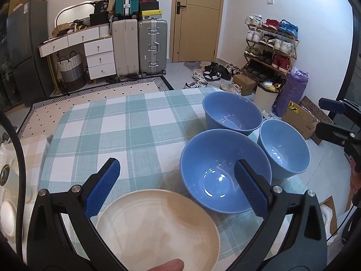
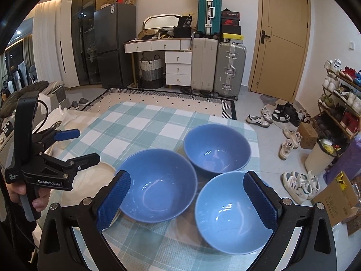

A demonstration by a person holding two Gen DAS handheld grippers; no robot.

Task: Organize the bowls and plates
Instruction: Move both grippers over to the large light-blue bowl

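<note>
Left gripper (image 1: 178, 176) fingers spread apart above cream plate (image 1: 158, 228). Right gripper (image 2: 187, 192) fingers apart over three blue bowls (image 2: 158, 185) on checked desk (image 2: 140, 124).

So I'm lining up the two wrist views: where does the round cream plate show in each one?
Left wrist: the round cream plate fills the bottom centre, between the open left gripper fingers.
Right wrist: only a sliver at lower left, behind the left gripper's arm.
Shared landmark: the nearest blue bowl sits just right of it.
</note>
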